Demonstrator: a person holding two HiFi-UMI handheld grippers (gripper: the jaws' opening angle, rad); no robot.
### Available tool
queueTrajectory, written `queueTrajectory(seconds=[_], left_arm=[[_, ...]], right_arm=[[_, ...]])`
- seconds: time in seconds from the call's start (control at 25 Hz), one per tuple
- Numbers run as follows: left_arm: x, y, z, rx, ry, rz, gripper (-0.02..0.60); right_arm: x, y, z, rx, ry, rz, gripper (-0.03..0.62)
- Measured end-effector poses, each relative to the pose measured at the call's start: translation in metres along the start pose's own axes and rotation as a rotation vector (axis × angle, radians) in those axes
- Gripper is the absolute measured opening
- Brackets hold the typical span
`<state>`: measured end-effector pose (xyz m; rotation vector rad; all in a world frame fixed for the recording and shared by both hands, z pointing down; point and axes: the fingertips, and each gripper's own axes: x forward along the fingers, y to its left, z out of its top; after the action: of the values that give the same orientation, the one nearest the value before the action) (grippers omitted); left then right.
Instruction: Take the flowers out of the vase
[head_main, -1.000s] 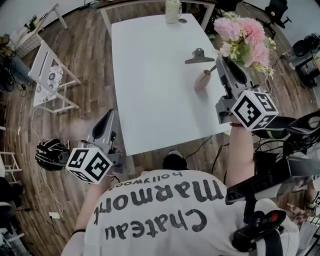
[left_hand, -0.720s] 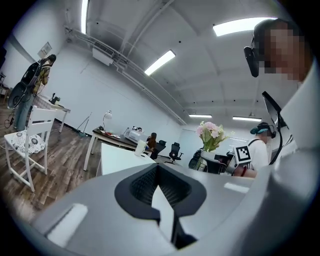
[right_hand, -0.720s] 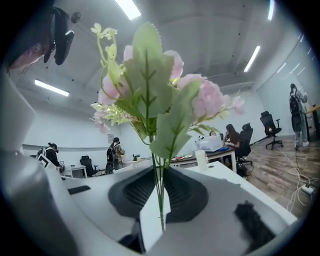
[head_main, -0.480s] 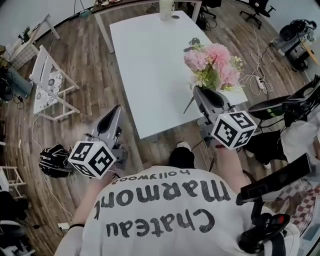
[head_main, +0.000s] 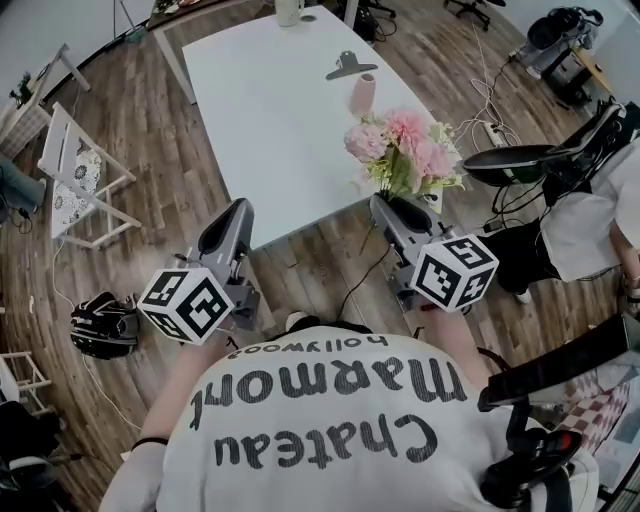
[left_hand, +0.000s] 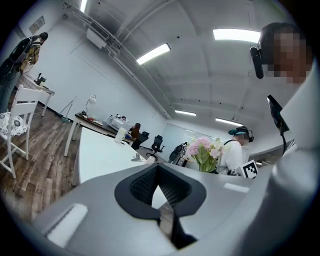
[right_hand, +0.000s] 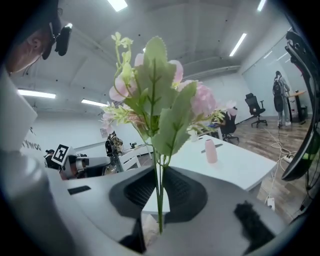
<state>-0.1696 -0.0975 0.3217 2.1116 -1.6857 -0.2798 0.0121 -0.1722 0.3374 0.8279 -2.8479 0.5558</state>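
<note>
Right hand-held gripper (right_hand: 159, 197): jaws closing on flowers (head_main: 405, 150), green stems pinched between pads, bunch held. Pink blooms upright, over near right corner of white table (head_main: 270, 120). Flowers out of vase (head_main: 362, 93). Pink vase stands upright on table, farther back by right edge, well apart from bunch. Grey clip (head_main: 345, 67) lies just beyond vase. Left hand-held gripper (left_hand: 160, 197): jaws together, nothing between them, off near edge of table, over wood floor (head_main: 150, 200).

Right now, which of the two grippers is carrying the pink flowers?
The right gripper: its jaws are closing on the stems of the flowers. The left gripper has nothing between its jaws.
</note>
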Motion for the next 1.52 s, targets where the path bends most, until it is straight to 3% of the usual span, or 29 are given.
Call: queueTrajectory(seconds=[0.24, 0.56, 0.92, 1.52], left_arm=[[0.0, -0.05, -0.024, -0.024, 0.006, 0.008, 0.003], [-0.012, -0.122, -0.086, -0.047, 0.038, 0.016, 0.003], [-0.051, -0.172, -0.132, -0.033, 0.015, 0.013, 0.003], [-0.087, -0.196, -0.155, -0.059, 0.039, 0.053, 0.002]], right_arm=[[-0.054, -0.021, -0.005, 0.002, 0.022, -0.012, 0.058], [-0.135, -0.048, -0.033, 0.018, 0.036, -0.018, 0.058], [-0.202, -0.037, -0.08, 0.009, 0.043, -0.007, 0.058], [-0.23, -0.023, -0.101, -0.007, 0.118, 0.006, 0.043]])
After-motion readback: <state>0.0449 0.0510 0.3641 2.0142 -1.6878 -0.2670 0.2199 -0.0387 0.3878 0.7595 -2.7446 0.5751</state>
